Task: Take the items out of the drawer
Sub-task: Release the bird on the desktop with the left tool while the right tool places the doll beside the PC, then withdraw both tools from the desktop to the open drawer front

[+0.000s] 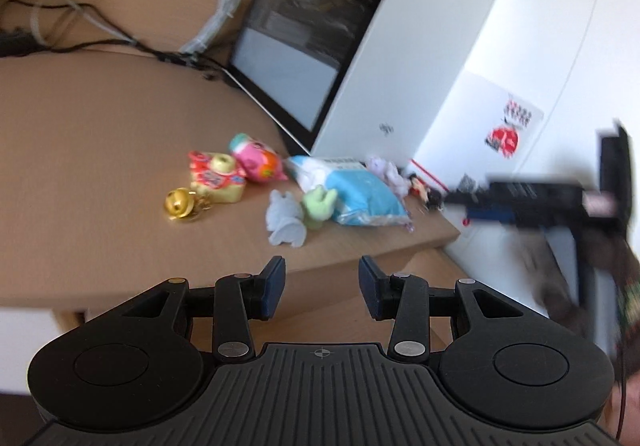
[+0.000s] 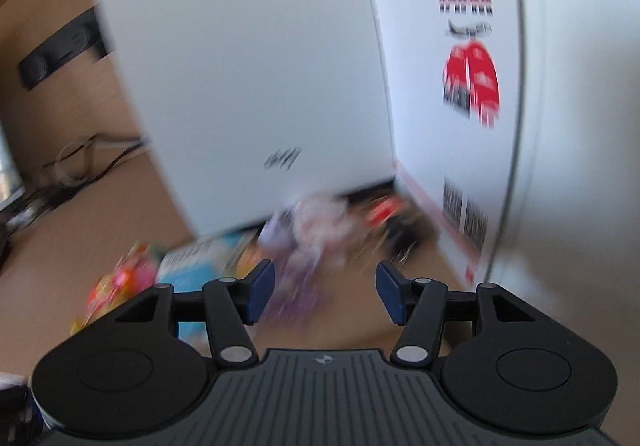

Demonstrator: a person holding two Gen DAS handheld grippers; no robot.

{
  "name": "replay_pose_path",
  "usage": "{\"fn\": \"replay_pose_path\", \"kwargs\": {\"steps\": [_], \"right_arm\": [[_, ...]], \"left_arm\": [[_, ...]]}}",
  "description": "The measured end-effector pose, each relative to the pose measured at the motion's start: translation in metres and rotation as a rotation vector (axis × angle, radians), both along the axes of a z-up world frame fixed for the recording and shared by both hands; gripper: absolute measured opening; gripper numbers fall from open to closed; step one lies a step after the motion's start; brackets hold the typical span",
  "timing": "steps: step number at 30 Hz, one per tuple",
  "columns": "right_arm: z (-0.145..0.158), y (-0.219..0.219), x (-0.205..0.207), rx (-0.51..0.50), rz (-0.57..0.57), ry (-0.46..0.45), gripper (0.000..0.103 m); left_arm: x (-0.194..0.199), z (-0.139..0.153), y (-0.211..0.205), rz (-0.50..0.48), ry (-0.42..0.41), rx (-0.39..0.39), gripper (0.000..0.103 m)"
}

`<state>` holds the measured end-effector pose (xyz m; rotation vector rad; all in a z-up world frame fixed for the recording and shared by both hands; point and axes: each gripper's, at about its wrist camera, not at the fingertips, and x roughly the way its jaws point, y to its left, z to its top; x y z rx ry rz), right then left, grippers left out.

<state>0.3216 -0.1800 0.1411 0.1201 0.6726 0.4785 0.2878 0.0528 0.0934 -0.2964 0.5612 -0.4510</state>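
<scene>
Several small toys lie on the wooden desk [image 1: 100,133]: a gold bell [image 1: 180,203], a red-and-yellow toy [image 1: 216,177], a pink toy [image 1: 256,159], a pale blue figure [image 1: 286,221], a green frog [image 1: 318,203], a blue packet [image 1: 360,197], a pale purple plush [image 1: 386,171] and a small red-and-black figure [image 1: 424,189]. My left gripper [image 1: 322,288] is open and empty, short of the desk's near edge. My right gripper [image 2: 326,292] is open and empty too, with the blurred purple plush [image 2: 316,230] just ahead of its fingers. Its black body [image 1: 536,197] shows at the right, by the small figure.
A white box [image 1: 420,45] stands behind the toys, with a dark screen [image 1: 304,25] beside it. A white carton with red print [image 2: 460,85] stands to the right. Cables [image 1: 100,41] trail across the back of the desk. Lower wooden panels [image 1: 360,310] sit under the desk edge.
</scene>
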Motion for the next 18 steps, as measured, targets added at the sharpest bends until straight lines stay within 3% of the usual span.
{"fn": "replay_pose_path", "kwargs": {"steps": [5, 8, 13, 18], "right_arm": [[-0.003, -0.011, -0.074, 0.04, 0.132, 0.026, 0.057], [-0.002, -0.017, -0.13, 0.025, 0.195, -0.005, 0.061], [0.007, -0.043, -0.223, 0.012, 0.235, -0.084, 0.066], [-0.004, -0.07, -0.296, 0.065, 0.27, -0.086, 0.067]], "left_arm": [[-0.058, 0.011, 0.009, 0.082, -0.039, 0.021, 0.044], [-0.106, 0.016, 0.014, 0.119, -0.044, 0.033, 0.044], [-0.195, 0.02, 0.018, 0.158, -0.057, 0.051, 0.044], [-0.27, 0.014, 0.031, 0.194, -0.083, 0.059, 0.044]]}}
